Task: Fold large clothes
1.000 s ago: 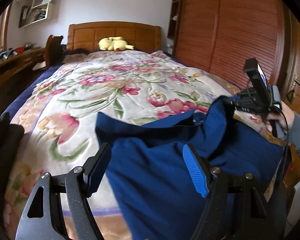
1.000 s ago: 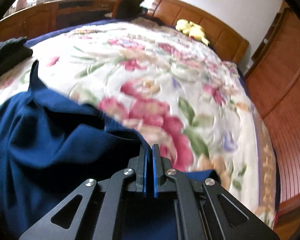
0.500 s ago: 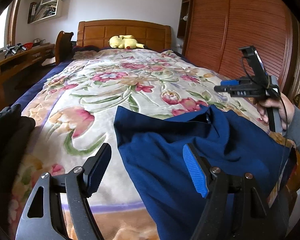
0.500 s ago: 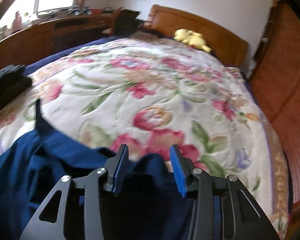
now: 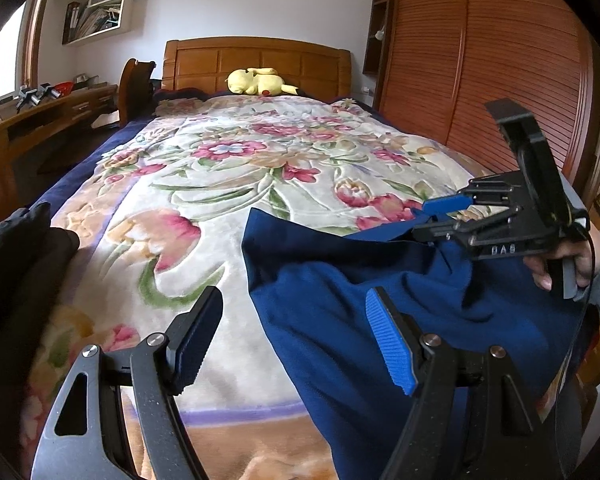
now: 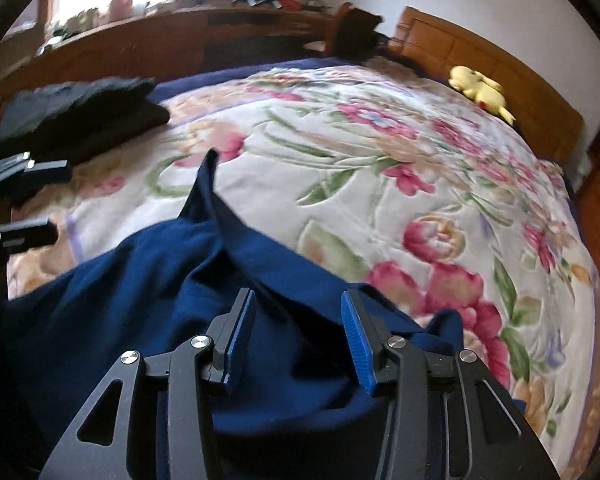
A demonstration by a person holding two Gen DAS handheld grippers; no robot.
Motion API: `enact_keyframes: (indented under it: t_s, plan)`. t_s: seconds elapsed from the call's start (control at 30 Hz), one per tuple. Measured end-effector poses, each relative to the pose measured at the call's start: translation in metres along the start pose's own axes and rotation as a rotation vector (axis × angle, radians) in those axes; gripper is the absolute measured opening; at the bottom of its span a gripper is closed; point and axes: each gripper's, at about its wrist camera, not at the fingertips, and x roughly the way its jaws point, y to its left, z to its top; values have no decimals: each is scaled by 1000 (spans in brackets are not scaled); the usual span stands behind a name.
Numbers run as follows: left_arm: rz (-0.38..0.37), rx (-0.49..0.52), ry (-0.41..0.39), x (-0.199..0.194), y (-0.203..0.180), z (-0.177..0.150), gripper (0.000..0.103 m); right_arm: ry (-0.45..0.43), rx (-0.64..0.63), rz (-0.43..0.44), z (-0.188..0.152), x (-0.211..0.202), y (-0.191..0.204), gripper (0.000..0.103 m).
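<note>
A navy blue garment (image 5: 360, 280) lies crumpled on the near right part of the floral bedspread (image 5: 220, 184), one corner reaching toward the bed's middle. My left gripper (image 5: 296, 320) hovers open over its left edge, and nothing is pinched between the pads. In the right wrist view the same garment (image 6: 140, 280) spreads below my right gripper (image 6: 296, 312), whose jaws stand apart with cloth under them but not gripped. A hand (image 5: 560, 260) holds that right gripper (image 5: 432, 220) just above the garment's far fold. The left gripper (image 6: 36, 200) shows at the left edge.
A pile of black clothes (image 5: 16, 264) sits at the bed's near left corner, also visible as black clothes (image 6: 72, 116). A yellow plush toy (image 5: 256, 82) rests by the wooden headboard. A slatted wardrobe (image 5: 480, 80) stands to the right, a desk (image 5: 40, 120) to the left.
The right gripper opened and let go of the navy cloth, then swung across above it. The lifted edge of the garment dropped onto the bedspread. The left gripper stayed open.
</note>
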Motion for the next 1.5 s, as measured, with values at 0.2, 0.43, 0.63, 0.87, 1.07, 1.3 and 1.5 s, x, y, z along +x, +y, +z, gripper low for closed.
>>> enact_keyframes:
  t_s: [0.2,0.43,0.63,0.87,1.07,1.3,1.5]
  plan:
    - [2,0,1,1,1,0,75,81,-41,-40,4,25,-4,46]
    - [3,-1,2,1,0,0,75,112,-96,-92,25,61,-16,12]
    - [1,4,8,4,-1,-1,75,51,0,-196,55,75,-43,9]
    - [-2,4,9,5,-1,0,75,0,94,-252,64,75,-45,31]
    - [-5,4,7,5,-2,0,75,-1,126,-159,52,66,-43,44]
    - [-9,12,6,4,-5,-1,75,95,141,21,29,79,-31,44]
    - [-11,13,8,5,-8,-1,75,191,141,41,13,95,-34,44]
